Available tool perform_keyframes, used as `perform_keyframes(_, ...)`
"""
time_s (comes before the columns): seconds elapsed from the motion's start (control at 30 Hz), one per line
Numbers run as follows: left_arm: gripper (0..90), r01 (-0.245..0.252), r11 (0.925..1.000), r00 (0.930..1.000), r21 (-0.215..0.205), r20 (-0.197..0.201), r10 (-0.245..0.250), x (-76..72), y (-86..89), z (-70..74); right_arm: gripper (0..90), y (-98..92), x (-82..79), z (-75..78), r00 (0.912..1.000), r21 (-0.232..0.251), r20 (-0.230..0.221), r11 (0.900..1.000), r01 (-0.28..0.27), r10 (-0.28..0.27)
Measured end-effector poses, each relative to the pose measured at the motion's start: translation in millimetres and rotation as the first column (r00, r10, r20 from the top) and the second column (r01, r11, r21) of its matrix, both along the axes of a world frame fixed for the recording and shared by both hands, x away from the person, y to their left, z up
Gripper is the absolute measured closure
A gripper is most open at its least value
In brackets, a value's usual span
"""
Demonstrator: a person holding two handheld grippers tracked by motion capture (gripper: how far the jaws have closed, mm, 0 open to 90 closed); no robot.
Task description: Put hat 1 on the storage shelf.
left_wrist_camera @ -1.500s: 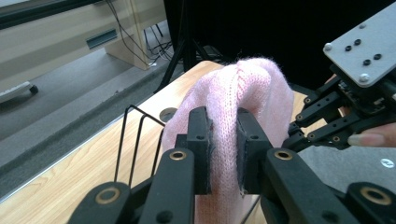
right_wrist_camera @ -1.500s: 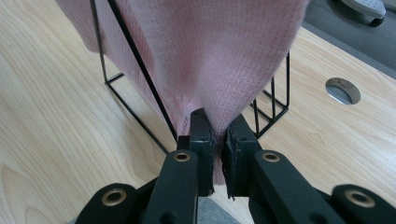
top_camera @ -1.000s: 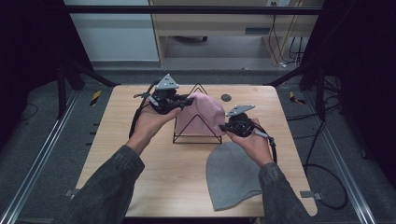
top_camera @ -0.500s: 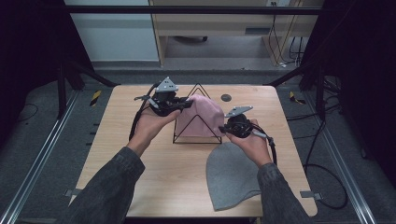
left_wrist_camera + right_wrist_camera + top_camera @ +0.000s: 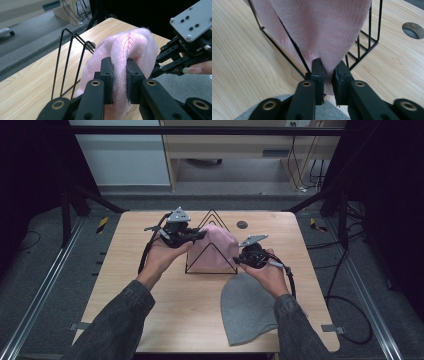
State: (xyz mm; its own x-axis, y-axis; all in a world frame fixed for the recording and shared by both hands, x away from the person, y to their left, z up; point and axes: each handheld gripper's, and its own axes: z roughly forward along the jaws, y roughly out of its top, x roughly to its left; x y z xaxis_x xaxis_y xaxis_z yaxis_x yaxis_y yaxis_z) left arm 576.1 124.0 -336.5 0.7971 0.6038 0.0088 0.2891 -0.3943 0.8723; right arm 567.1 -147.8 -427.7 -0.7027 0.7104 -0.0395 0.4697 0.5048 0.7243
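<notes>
A pink knit beanie (image 5: 215,247) hangs draped over a black wire triangular rack (image 5: 212,215) at the table's middle. At the hat's left upper side, my left gripper (image 5: 200,235) is shut on a fold of pink knit (image 5: 130,45); its pads pinch the fabric (image 5: 120,75). My right gripper (image 5: 239,260) sits at the hat's lower right edge. Its jaws have just been opening a little, with the pink hem (image 5: 322,30) still pinched between the pads (image 5: 328,72). A rack wire (image 5: 367,42) runs beside it.
A grey beanie (image 5: 247,307) lies flat on the wooden table (image 5: 150,320) in front of the rack, under my right hand. A round cable hole (image 5: 242,224) sits behind the rack. Metal rails flank the table.
</notes>
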Motion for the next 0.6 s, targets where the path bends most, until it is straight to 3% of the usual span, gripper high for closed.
perform_keyframes(0.17,78.6,0.004,0.9999,0.9999,0.014,-0.013,-0.004,0.5,-3.1,-4.0,67.7,-6.6,-8.4,1.5,0.9999,-0.006,0.007,1.0,0.01,-0.01)
perform_keyframes(0.27,78.6,0.005,0.9995,0.9998,0.033,-0.021,-0.004,1.1,-5.8,-8.7,65.7,-10.2,-10.4,2.7,0.9998,0.001,0.009,1.0,0.018,-0.018)
perform_keyframes(0.6,76.8,-0.004,0.9994,0.9993,0.033,-0.036,0.005,0.9,-3.7,-12.8,55.9,-32.9,-15.2,9.6,0.9965,-0.011,0.034,0.997,0.077,-0.077)
